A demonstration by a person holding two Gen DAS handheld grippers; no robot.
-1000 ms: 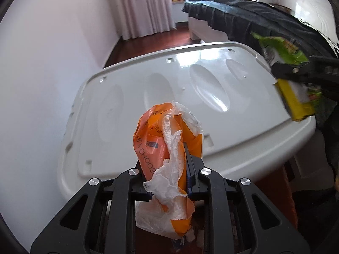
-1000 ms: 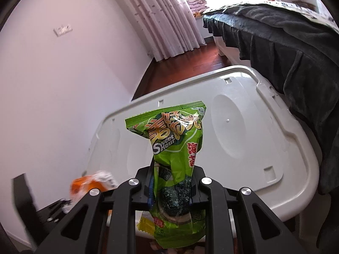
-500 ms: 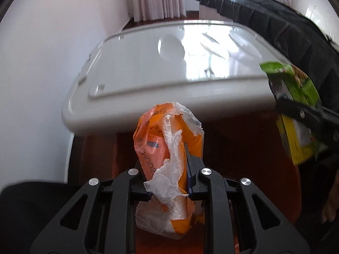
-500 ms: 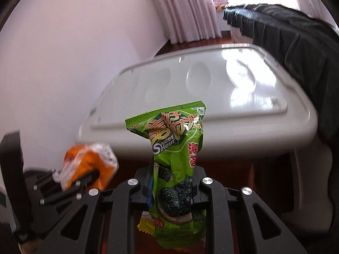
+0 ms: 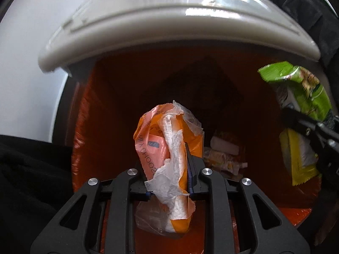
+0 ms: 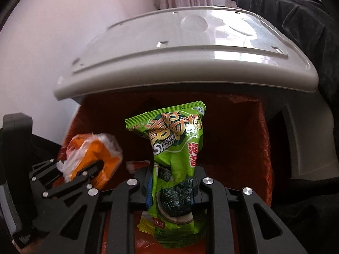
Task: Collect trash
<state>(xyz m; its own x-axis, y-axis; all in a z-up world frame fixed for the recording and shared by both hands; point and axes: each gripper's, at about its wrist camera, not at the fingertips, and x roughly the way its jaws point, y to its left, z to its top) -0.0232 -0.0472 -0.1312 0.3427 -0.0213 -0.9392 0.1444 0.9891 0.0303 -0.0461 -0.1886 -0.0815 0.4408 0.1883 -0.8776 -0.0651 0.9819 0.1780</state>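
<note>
My left gripper is shut on a crumpled orange wrapper with white paper in it. It hangs over the mouth of a bin lined with an orange bag, where some trash lies at the bottom. My right gripper is shut on a green seaweed snack packet, also above the orange-lined bin. Each view shows the other gripper too: the green packet at the right of the left wrist view, the orange wrapper at the left of the right wrist view.
The bin's white lid stands raised behind the opening, also seen in the left wrist view. A white wall is on the left. Dark bedding lies at the right, and dark cloth sits low left.
Both grippers have dropped and tipped downward, from over the white lid to over the bin's orange-lined opening. Each still holds its piece of trash.
</note>
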